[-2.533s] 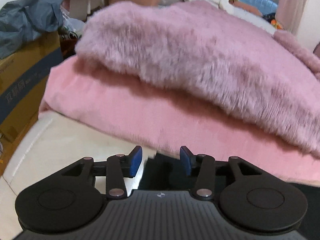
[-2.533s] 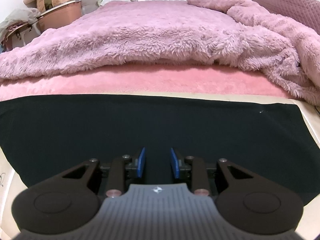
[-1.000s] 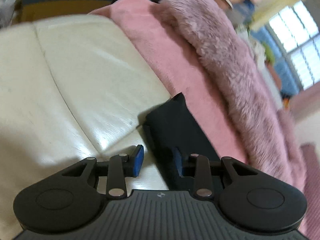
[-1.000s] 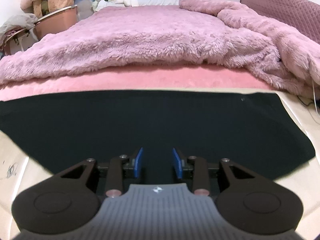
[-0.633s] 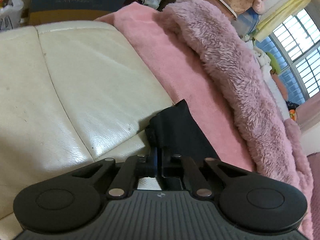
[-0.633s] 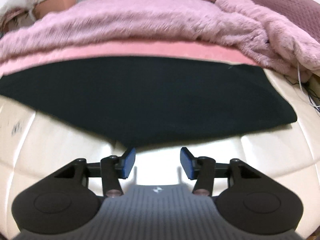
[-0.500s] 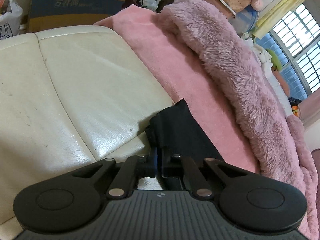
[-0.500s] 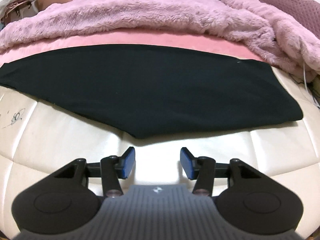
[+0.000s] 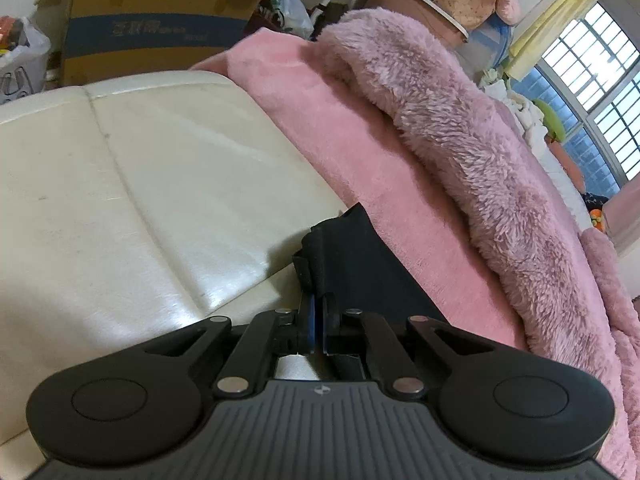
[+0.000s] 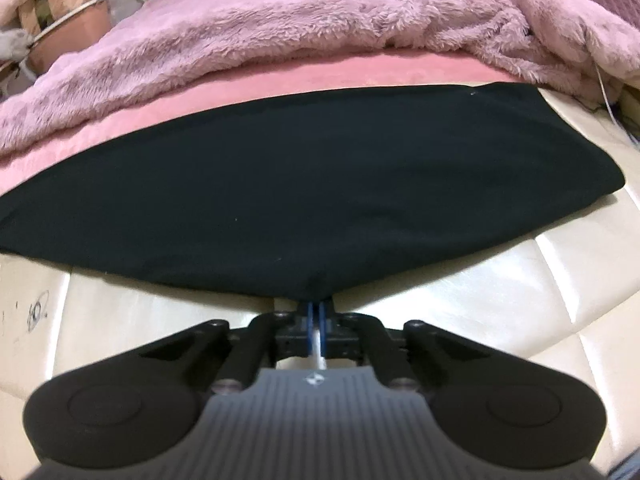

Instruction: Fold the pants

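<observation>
A cream leather surface (image 9: 160, 184) meets pink bedding (image 9: 360, 132), with a barred window (image 9: 600, 92) behind.

Cream leather cushion surface (image 9: 168, 184) near, pink fleece sheet (image 9: 360, 136) beyond it, fluffy mauve blanket (image 10: 304, 20) laid over sheet, cardboard box (image 9: 152, 28) far left, barred window (image 9: 600, 92) far right

Daylight enters through the barred window (image 9: 596, 92) at the left view's upper right, blown out white; soft glare streaks the cream cushion (image 10: 520, 280); the black pants (image 10: 304, 184) show almost no detail; fisheye bending curves all edges; the right view is slightly blurred.
</observation>
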`<state>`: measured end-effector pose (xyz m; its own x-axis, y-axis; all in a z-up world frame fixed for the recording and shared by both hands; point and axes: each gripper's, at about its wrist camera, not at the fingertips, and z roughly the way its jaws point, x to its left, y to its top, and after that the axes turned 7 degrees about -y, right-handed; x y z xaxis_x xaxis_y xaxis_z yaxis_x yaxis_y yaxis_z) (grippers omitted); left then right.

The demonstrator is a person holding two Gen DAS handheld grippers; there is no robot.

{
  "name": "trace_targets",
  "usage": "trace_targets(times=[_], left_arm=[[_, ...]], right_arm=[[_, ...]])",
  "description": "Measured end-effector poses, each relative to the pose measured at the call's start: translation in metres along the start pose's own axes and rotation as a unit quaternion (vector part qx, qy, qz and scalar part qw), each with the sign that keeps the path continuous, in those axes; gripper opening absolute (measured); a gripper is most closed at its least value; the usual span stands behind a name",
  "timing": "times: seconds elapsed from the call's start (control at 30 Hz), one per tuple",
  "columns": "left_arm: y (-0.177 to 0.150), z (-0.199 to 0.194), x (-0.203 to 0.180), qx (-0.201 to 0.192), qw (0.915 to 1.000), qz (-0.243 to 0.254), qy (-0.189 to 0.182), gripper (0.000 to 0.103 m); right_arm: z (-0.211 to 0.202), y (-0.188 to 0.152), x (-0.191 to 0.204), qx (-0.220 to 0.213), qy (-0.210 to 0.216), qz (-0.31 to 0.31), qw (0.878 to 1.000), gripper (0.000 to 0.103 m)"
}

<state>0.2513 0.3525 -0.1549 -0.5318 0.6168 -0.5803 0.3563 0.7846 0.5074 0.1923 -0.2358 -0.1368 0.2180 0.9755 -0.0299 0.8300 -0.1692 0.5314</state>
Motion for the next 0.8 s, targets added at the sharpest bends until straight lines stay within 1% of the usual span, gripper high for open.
trace_targets(times=[0.07, 0.17, 0.27, 0.33, 0.4, 0.43, 0.47, 0.5, 0.53, 0.57, 0.7, 0.8], left_arm=[[-0.003, -0.011, 0.001, -0.003, 0.9999, 0.001, 0.011, 0.002], [-0.011, -0.035, 0.001, -0.010, 0.9992, 0.023, 0.033, 0.002], [-0.019, -0.056, 0.009, -0.013, 0.9985, 0.024, 0.048, 0.002], [-0.025, -0.067, 0.015, -0.013, 0.9979, 0.029, 0.056, 0.002], [-0.029, -0.077, 0.019, -0.016, 0.9980, 0.030, 0.054, 0.002], [-0.030, -0.083, 0.019, -0.020, 0.9983, 0.030, 0.046, 0.002], [-0.030, -0.089, 0.017, -0.027, 0.9984, 0.033, 0.038, 0.002], [-0.030, -0.096, 0.012, -0.034, 0.9982, 0.041, 0.027, 0.002], [-0.031, -0.101, 0.006, -0.039, 0.9978, 0.049, 0.020, 0.002], [-0.032, -0.107, -0.002, -0.045, 0.9971, 0.060, 0.014, 0.002], [-0.039, -0.130, -0.044, -0.070, 0.9911, 0.112, -0.016, 0.002], [-0.052, -0.145, -0.083, -0.083, 0.9828, 0.160, -0.039, 0.002]], right_arm=[[-0.006, -0.002, -0.002, 0.008, -0.002, -0.012, 1.000, 0.000], [-0.021, -0.010, -0.007, 0.020, 0.001, -0.027, 0.999, 0.000], [-0.033, -0.018, -0.008, 0.035, 0.004, -0.047, 0.998, 0.000], [-0.039, -0.027, -0.010, 0.045, 0.007, -0.060, 0.997, 0.000], [-0.039, -0.032, -0.011, 0.054, 0.014, -0.069, 0.996, 0.000], [-0.039, -0.033, -0.013, 0.060, 0.021, -0.067, 0.996, 0.004], [-0.039, -0.033, -0.014, 0.064, 0.025, -0.065, 0.996, 0.005], [-0.042, -0.033, -0.016, 0.062, 0.028, -0.063, 0.996, 0.019], [-0.046, -0.034, -0.016, 0.056, 0.030, -0.064, 0.996, 0.036], [-0.051, -0.033, -0.016, 0.046, 0.031, -0.067, 0.996, 0.040], [-0.065, -0.022, -0.018, 0.011, 0.023, -0.083, 0.996, 0.041], [-0.072, -0.011, -0.025, -0.013, 0.027, -0.072, 0.997, 0.043]])
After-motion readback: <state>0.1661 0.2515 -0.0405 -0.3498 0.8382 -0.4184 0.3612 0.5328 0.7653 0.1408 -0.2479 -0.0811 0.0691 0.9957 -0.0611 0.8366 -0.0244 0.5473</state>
